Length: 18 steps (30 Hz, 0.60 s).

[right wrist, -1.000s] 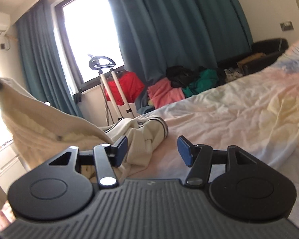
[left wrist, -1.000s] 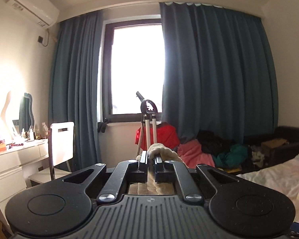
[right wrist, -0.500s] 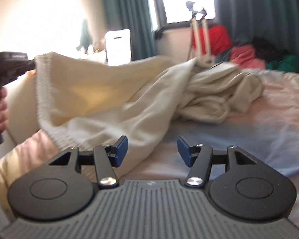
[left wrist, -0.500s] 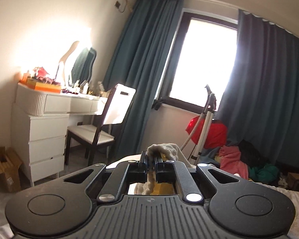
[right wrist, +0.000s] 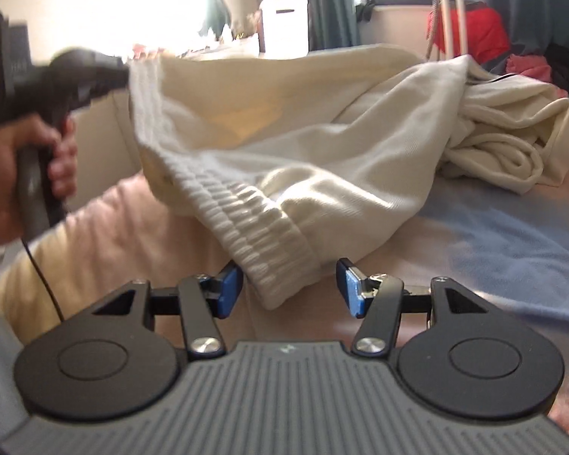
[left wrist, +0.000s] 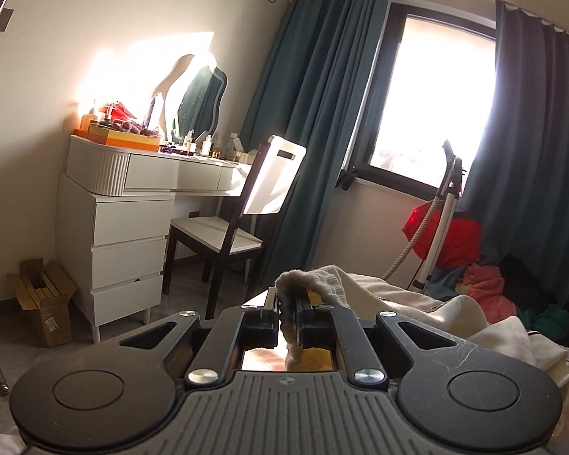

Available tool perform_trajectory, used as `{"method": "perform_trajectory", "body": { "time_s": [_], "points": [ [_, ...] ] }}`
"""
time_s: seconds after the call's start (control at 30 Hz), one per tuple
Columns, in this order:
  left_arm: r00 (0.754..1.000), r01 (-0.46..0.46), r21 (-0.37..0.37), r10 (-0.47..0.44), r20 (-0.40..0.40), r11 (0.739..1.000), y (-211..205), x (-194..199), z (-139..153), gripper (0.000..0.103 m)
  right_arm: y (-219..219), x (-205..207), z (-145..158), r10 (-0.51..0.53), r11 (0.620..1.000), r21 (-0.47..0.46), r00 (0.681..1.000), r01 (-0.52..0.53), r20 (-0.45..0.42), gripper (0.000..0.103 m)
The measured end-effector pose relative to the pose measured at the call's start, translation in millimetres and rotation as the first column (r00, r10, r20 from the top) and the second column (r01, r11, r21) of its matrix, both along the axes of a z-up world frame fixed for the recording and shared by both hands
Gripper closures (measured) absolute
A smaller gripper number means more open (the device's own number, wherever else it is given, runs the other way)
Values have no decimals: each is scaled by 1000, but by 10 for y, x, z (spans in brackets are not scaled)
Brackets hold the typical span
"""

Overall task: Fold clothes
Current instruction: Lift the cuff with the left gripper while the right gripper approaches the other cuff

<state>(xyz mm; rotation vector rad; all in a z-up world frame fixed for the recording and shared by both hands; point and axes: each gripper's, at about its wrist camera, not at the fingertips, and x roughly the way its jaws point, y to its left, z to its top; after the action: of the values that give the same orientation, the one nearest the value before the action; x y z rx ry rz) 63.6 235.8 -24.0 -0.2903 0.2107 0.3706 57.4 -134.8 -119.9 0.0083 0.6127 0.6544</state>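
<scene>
Cream sweater (right wrist: pixel 322 144) lifted off bed (right wrist: pixel 493 235) by one corner.
Left gripper (left wrist: pixel 287 322) pinching ribbed hem; right gripper (right wrist: pixel 289 288) spread wide, hem corner hanging between blue pads (right wrist: pixel 229 290).

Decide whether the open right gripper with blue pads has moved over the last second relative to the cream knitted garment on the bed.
Yes. The right gripper has moved closer to the cream knitted garment; its ribbed hem now lies between the open jaws on the bed.
</scene>
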Motion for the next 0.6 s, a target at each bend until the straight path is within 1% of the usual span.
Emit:
{"method": "perform_trajectory", "body": {
  "time_s": [0.1,0.17,0.23,0.3,0.33,0.4,0.5,0.53,0.6],
  "points": [
    [999,-18,-13,18,-27,1000,35,32,-24,94,-78,23,81,-50,997,55,999,50,8,45],
    [999,-21,-7,20,-46,1000,31,56,-40,93,-55,26,108,-83,996,18,996,82,44,45],
    [997,-19,7,19,-68,1000,7,85,-54,93,15,31,84,-107,993,-45,992,110,70,44],
    [996,-21,23,23,-89,1000,-29,97,-67,93,38,8,77,-117,992,-46,991,120,61,45],
    [995,-22,27,25,-97,999,-37,100,-73,93,39,-32,113,-97,995,-31,993,99,71,45],
    [994,-23,11,24,-106,1000,-22,99,-71,92,39,-113,187,-55,998,0,994,55,92,45],
    [993,-25,-17,23,-113,1000,8,95,-56,92,46,-159,260,-43,999,13,991,41,124,45],
    [993,-25,-20,23,-113,999,6,93,-46,92,48,-174,284,-39,999,18,990,37,134,44],
    [994,-25,-12,23,-111,1000,-20,103,-11,92,92,-143,256,-23,1000,23,991,20,129,45]
  ]
}}
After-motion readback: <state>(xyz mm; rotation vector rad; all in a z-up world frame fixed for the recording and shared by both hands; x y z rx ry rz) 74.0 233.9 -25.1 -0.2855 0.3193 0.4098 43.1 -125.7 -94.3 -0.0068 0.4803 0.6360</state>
